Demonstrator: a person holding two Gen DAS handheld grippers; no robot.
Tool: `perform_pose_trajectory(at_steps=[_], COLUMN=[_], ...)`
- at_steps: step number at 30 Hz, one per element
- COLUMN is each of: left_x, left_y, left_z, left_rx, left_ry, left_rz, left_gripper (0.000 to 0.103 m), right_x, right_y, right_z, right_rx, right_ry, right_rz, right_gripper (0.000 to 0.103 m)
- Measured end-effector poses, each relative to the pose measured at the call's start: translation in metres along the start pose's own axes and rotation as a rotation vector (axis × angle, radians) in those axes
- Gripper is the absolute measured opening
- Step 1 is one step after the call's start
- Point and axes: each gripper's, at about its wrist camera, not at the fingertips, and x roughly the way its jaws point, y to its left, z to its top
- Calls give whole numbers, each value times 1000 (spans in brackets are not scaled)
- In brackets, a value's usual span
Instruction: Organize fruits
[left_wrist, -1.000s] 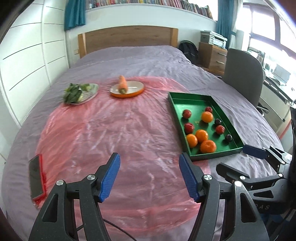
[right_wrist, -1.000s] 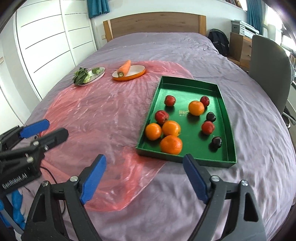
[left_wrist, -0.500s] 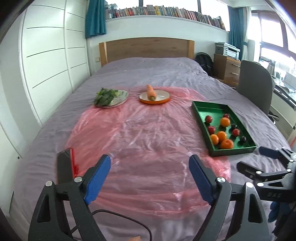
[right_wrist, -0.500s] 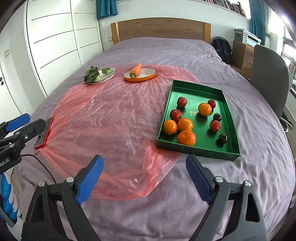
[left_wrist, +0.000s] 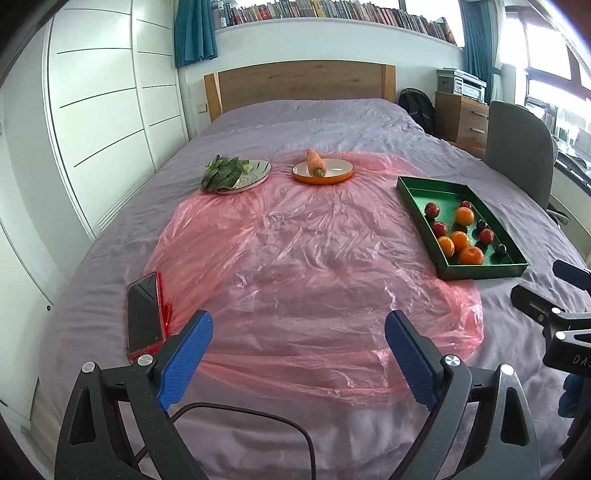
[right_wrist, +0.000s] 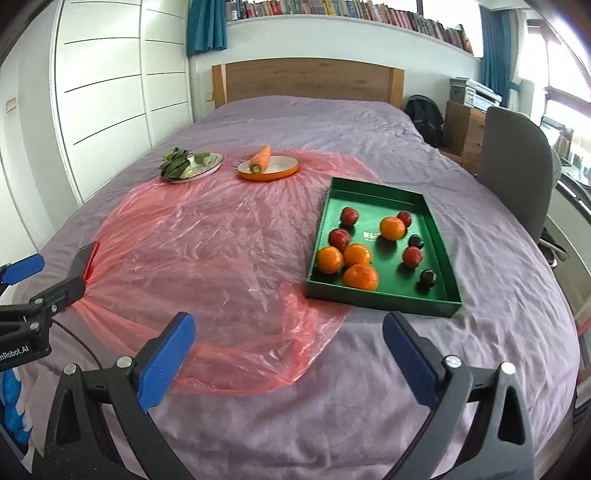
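A green tray (right_wrist: 439, 221) (left_wrist: 410, 192) lies on the right of the bed, holding several oranges (right_wrist: 360, 277) (left_wrist: 471, 255), red apples (right_wrist: 340, 238) and dark plums (right_wrist: 427, 277). My left gripper (left_wrist: 297, 325) hovers over the near edge of the pink plastic sheet (left_wrist: 295, 251), its jaws opening wide with nothing between them. My right gripper (right_wrist: 288, 330) hangs in front of the tray's near end, open and empty. Each gripper shows at the edge of the other's view.
A red-cased phone (left_wrist: 144, 314) lies at the sheet's left edge. Far back sit a plate of leafy greens (left_wrist: 236, 173) and an orange plate (left_wrist: 338, 176) with a carrot (left_wrist: 314, 166). A grey chair (right_wrist: 517, 162) stands right of the bed, a white wardrobe left.
Both grippers have pulled back from the tray toward the foot of the bed, so more of the bed shows. The left jaws have spread wider. The fruit has not moved.
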Motion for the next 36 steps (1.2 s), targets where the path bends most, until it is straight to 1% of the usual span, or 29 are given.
perform_pose_trajectory(at_steps=[4,6,21,36], left_x=[-1,-1,-1,5], left_y=[2,3,0,0], left_z=[0,0,-2,-6], left_rx=[-1,-4,9,2], left_ry=[-2,-2,8,24], left_rz=[-1,-2,-22,-12], left_gripper=[92,92,92,92], right_x=[-2,-1,-2,1], right_y=[-2,-2,-11,-17], right_z=[-3,-4,-6,-9], right_rx=[5,8,43,66], right_ry=[-10,-5,-9,0], right_rz=[-18,-1,-22,-25], right_gripper=[103,103,103,103])
